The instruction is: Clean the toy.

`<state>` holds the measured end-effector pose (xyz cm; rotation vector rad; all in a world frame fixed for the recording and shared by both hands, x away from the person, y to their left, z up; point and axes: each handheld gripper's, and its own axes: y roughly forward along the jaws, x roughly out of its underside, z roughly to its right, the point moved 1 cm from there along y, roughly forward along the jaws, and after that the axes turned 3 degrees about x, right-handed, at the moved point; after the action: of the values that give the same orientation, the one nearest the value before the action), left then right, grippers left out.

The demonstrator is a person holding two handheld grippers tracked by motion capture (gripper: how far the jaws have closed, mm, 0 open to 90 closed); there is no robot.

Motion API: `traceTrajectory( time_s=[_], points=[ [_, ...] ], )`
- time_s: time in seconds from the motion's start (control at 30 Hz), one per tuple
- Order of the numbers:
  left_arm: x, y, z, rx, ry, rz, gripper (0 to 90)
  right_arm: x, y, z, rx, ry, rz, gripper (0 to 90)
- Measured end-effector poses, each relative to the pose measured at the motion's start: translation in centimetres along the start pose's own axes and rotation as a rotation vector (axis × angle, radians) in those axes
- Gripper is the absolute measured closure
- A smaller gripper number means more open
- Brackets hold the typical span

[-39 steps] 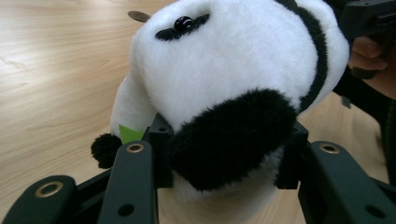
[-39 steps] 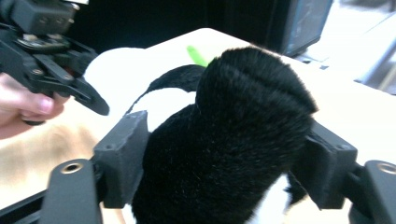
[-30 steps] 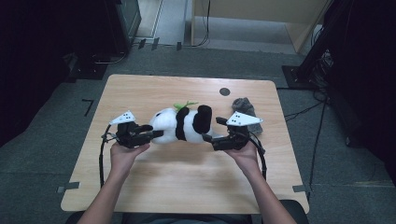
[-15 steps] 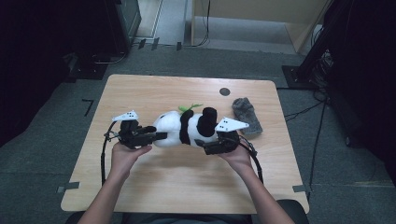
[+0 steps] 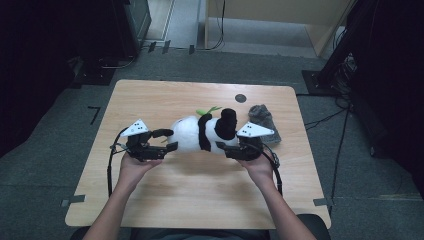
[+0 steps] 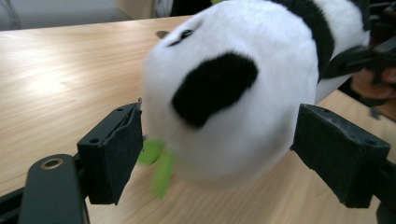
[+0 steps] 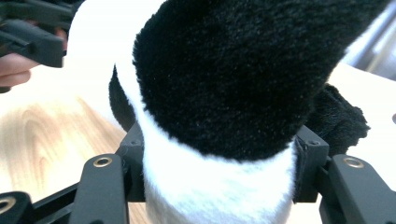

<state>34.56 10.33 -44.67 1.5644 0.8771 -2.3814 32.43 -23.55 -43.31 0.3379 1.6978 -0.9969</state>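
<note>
A black-and-white panda plush (image 5: 200, 132) lies on its side in the middle of the wooden table (image 5: 200, 200), a green leaf (image 5: 210, 110) sticking out behind it. My left gripper (image 5: 171, 139) stands open at the panda's head end. In the left gripper view the head (image 6: 224, 93) sits between the pads (image 6: 114, 156) without touching them, and the jaws have just been opening. My right gripper (image 5: 223, 147) has just been closing and is shut on the panda's other end. In the right gripper view its pads (image 7: 310, 163) squeeze the white and black fur (image 7: 219, 186).
A grey cloth bundle (image 5: 262, 120) lies on the table just behind the right gripper. A small dark round mark (image 5: 240, 98) sits near the table's far edge. Dark cabinets and cables stand on the floor around the table.
The left gripper's jaws have spread apart and let go of the panda's head. The right gripper has moved in a little to the left and closed on the panda's body.
</note>
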Motion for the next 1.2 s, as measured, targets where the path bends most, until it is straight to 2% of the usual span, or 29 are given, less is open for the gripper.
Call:
traceTrajectory(
  time_s=[0.07,0.17,0.27,0.37,0.43,0.5,0.53,0.57,0.63,0.7,0.77,0.8,0.83,0.9,0.93,0.97,1.03,1.1,1.17,1.2],
  points=[
    [0.5,0.1,-0.2,-0.004,0.008,-0.011,16.1,0.1,-0.3,0.6,0.005,0.045,-0.003,40.1],
    [1.1,0.7,-0.1,-0.008,0.011,-0.039,16.0,0.0,-0.9,1.4,0.019,0.088,0.014,40.1],
    [1.5,1.5,0.2,0.028,0.018,-0.057,16.0,-0.2,-1.5,1.7,0.005,0.116,0.031,40.0],
    [1.6,2.2,0.6,0.023,0.042,-0.055,15.9,-0.5,-2.0,1.5,-0.034,0.14,0.045,39.5],
    [1.6,2.5,0.8,0.043,0.046,-0.043,14.2,-0.6,-2.1,1.2,-0.083,0.156,0.049,38.3],
    [1.6,2.6,1.1,0.05,0.077,-0.04,15.0,-0.7,-2.1,0.7,-0.105,0.15,0.047,37.5],
    [1.6,2.6,1.1,0.05,0.077,-0.04,17.4,-0.7,-2.1,0.7,-0.105,0.15,0.047,37.5],
    [1.4,2.4,1.7,0.04,0.111,-0.027,22.1,-0.8,-2.0,0.4,-0.115,0.145,0.039,36.3],
    [1.3,2.3,1.7,0.034,0.11,-0.019,31.1,-0.8,-1.9,0.4,-0.116,0.146,0.043,35.8],
    [1.0,1.8,1.6,0.038,0.075,0.005,42.5,-0.8,-1.7,0.3,-0.126,0.147,0.042,31.5],
    [0.9,1.7,1.6,0.039,0.06,0.0,51.8,-0.8,-1.7,0.2,-0.125,0.142,0.042,28.6],
    [0.7,1.6,1.4,0.045,0.029,-0.009,55.8,-0.7,-1.5,0.2,-0.135,0.142,0.035,24.6],
    [0.6,1.5,1.3,0.053,0.024,-0.016,57.8,-0.7,-1.4,0.4,-0.137,0.134,0.031,23.1],
    [0.6,1.4,1.3,0.063,0.014,-0.015,60.7,-0.6,-1.3,0.7,-0.142,0.13,0.028,19.4],
    [0.4,1.2,1.0,0.079,-0.013,-0.01,61.6,-0.5,-1.3,0.9,-0.145,0.13,0.033,18.8],
    [0.3,1.0,0.8,0.081,-0.022,-0.001,62.1,-0.5,-1.3,1.0,-0.147,0.128,0.04,18.6],
    [0.2,0.7,0.6,0.079,-0.027,0.004,62.9,-0.5,-1.3,1.1,-0.152,0.125,0.044,18.9],
    [0.1,0.2,0.1,0.074,-0.037,0.017,63.4,-0.4,-1.3,1.1,-0.171,0.11,0.033,21.4],
    [0.1,-0.1,-0.1,0.057,-0.048,0.023,63.7,-0.2,-1.3,1.0,-0.166,0.086,0.033,26.6],
    [0.0,-0.5,-0.5,0.045,-0.072,0.032,63.8,-0.1,-1.3,1.1,-0.162,0.076,0.035,28.5]
  ],
)
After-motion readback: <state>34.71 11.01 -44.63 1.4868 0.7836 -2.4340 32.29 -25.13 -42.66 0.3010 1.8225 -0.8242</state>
